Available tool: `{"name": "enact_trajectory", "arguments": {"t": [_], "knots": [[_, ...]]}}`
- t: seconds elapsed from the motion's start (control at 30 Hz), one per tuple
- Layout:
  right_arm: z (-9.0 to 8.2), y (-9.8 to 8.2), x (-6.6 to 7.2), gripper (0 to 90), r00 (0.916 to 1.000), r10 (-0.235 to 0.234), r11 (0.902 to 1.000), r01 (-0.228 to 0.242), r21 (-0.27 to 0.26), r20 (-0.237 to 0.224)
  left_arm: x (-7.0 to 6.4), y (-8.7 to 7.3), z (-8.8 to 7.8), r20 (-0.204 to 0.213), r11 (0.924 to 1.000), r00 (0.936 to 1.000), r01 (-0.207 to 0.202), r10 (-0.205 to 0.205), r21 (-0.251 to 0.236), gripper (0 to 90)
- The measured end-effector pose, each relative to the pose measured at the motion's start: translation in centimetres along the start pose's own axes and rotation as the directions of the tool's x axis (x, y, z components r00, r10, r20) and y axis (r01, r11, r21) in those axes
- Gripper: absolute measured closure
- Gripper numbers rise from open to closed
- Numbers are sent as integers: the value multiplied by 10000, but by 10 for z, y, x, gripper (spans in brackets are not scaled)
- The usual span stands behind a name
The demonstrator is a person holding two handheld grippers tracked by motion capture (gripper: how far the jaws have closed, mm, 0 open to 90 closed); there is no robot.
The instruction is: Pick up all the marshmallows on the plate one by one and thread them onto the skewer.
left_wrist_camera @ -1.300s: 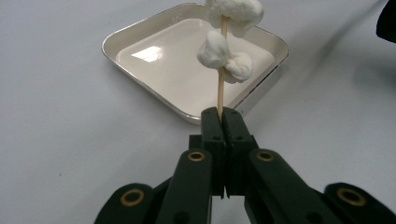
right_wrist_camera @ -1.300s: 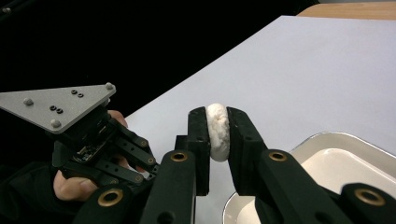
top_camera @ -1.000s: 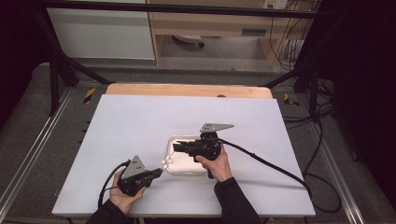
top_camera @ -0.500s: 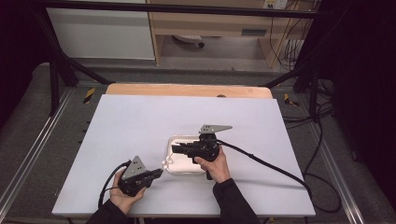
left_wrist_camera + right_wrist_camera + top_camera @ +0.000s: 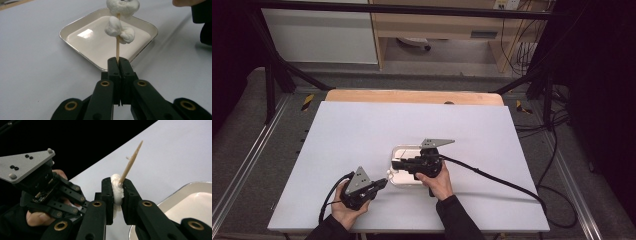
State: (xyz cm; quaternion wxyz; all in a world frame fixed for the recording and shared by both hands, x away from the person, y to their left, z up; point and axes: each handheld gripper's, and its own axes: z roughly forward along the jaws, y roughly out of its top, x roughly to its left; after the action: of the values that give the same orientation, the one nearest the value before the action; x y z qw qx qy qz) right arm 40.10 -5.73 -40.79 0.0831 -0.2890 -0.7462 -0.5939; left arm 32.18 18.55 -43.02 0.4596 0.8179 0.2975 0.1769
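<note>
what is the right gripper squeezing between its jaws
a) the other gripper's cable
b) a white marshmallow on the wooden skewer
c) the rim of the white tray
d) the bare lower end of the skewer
b: in the right gripper view the right gripper pinches a white marshmallow with the wooden skewer poking out past it.

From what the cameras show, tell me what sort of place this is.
Probably a lab or workshop bench set up for recording: a white table inside a black metal frame, loose cables on the floor, and plain cabinets behind.
</note>
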Motion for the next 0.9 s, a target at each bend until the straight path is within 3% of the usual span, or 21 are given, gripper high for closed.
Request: {"name": "enact_trajectory", "arguments": {"t": [0.23,0.37,0.5,0.67,0.73,0.9], "knots": [[-4,4,1,776,9998,-68,9999,69,-84,205,3,-1,-1,358,9995,9993,152,-143,-260,892],[-11,8,4,642,9980,-233,9991,253,-344,581,7,-4,-3,307,9975,9972,688,-682,-179,892],[-21,11,3,513,9932,-500,9981,534,-300,1056,8,-5,-3,306,9966,9964,803,-797,-189,892],[-32,7,-1,336,9794,-907,9958,914,45,1804,8,-4,-2,318,9965,9961,830,-826,-113,891],[-35,3,-3,255,9680,-1288,9917,1249,318,2153,9,-5,-2,277,9961,9958,879,-877,-64,891],[-48,-3,-13,128,9487,-1469,9887,1319,717,2800,11,-4,-3,329,9956,9951,938,-938,7,890]]}}
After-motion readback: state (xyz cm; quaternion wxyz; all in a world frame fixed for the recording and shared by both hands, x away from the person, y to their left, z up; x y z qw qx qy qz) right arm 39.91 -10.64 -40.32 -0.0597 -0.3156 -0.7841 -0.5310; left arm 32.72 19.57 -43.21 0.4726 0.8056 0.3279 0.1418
